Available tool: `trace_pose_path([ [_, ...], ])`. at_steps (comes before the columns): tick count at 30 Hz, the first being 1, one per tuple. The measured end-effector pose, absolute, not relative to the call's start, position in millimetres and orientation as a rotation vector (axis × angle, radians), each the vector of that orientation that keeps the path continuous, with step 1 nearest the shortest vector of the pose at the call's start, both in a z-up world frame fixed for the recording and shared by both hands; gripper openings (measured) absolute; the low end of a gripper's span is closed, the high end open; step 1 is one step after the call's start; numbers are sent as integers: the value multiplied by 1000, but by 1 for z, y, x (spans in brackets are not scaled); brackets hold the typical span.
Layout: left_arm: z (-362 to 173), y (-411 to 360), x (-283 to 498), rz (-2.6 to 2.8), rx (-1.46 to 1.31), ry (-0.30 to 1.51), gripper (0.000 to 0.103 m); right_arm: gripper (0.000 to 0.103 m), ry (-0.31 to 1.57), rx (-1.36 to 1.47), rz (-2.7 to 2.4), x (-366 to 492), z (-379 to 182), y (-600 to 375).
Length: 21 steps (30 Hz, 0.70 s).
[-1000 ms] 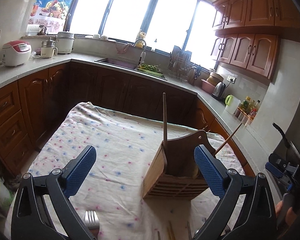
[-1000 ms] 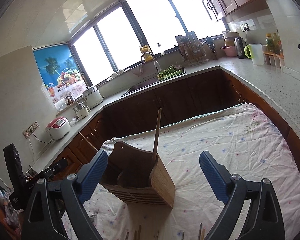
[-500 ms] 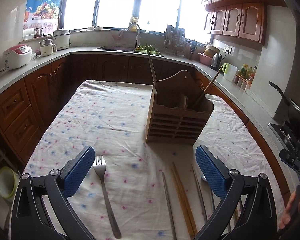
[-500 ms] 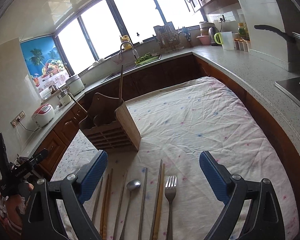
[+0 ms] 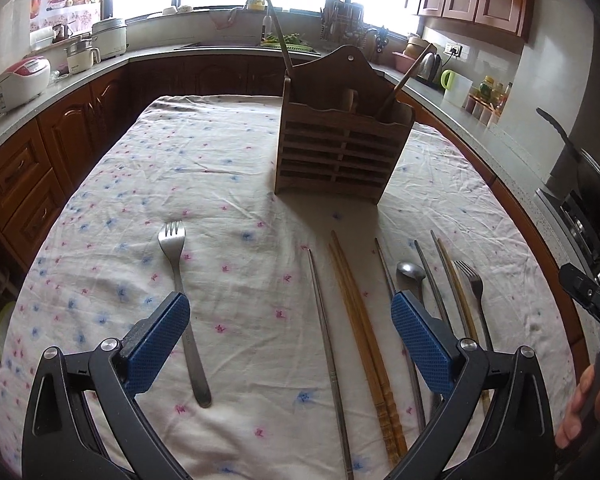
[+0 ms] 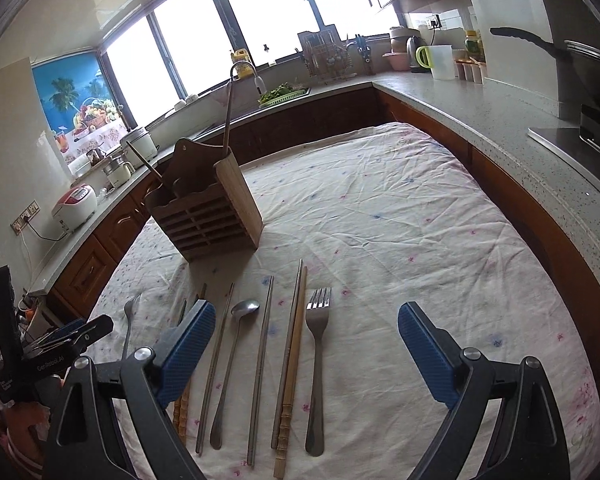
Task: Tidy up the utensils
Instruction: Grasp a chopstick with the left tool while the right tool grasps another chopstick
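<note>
Both claws hang spread wide and empty above the flowered tablecloth (image 6: 380,208). Start with the right gripper (image 6: 306,340): between its blue pads, just toward the inner one at about eleven o'clock, lies a steel fork (image 6: 317,356), tines up at twelve, handle running back toward six, its long axis almost in line with the fingers. Beside it at ten o'clock sit a wooden-and-metal chopstick pair (image 6: 292,360), then a lone metal chopstick (image 6: 262,364), then the spoon (image 6: 236,360), all parallel, all pointing at twelve. Over to the left gripper (image 5: 290,344): a metal chopstick (image 5: 326,344) and wooden chopsticks (image 5: 360,328) lie inside its span, and a second fork (image 5: 180,292) lies by its left pad at ten o'clock, tines away. Farther out at twelve stands the wooden utensil holder (image 5: 340,148), upright, with a couple of sticks in it already. My read: the right claw is nearer the fork, and a grasp across the handle needs little turning, since the handle runs straight along the approach.
</note>
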<state>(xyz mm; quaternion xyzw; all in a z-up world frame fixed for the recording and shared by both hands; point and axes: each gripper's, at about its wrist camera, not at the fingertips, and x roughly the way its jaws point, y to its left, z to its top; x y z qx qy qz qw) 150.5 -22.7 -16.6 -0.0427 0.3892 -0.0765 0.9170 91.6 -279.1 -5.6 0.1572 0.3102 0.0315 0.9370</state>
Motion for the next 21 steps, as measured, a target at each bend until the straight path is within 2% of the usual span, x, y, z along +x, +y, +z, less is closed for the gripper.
trace_pose_path([
  [3,-22,-24,154,-135,-77,811,102,87,643,314,74,96,-8,-276],
  [5,-27,-26,158,-124,-56,828,101,76,656,309,78,100,-10,-274],
  [7,-33,-27,163,-149,-62,857,89,66,672,305,77,106,-13,-273],
  [8,-37,-28,166,-165,-67,876,77,60,682,306,79,109,-15,-273],
  [9,-40,-28,169,-185,-77,897,70,57,690,309,83,113,-17,-273],
  [11,-47,-29,174,-198,-88,930,66,48,709,312,88,120,-21,-272],
  [13,-51,-33,178,-208,-77,947,54,43,722,317,97,128,-23,-272],
  [15,-54,-37,184,-225,-72,969,34,35,734,317,106,137,-25,-271],
  [17,-56,-42,191,-237,-65,991,26,25,753,316,114,149,-28,-270],
  [21,-61,-49,204,-264,-68,1028,24,18,803,322,138,175,-38,-267],
])
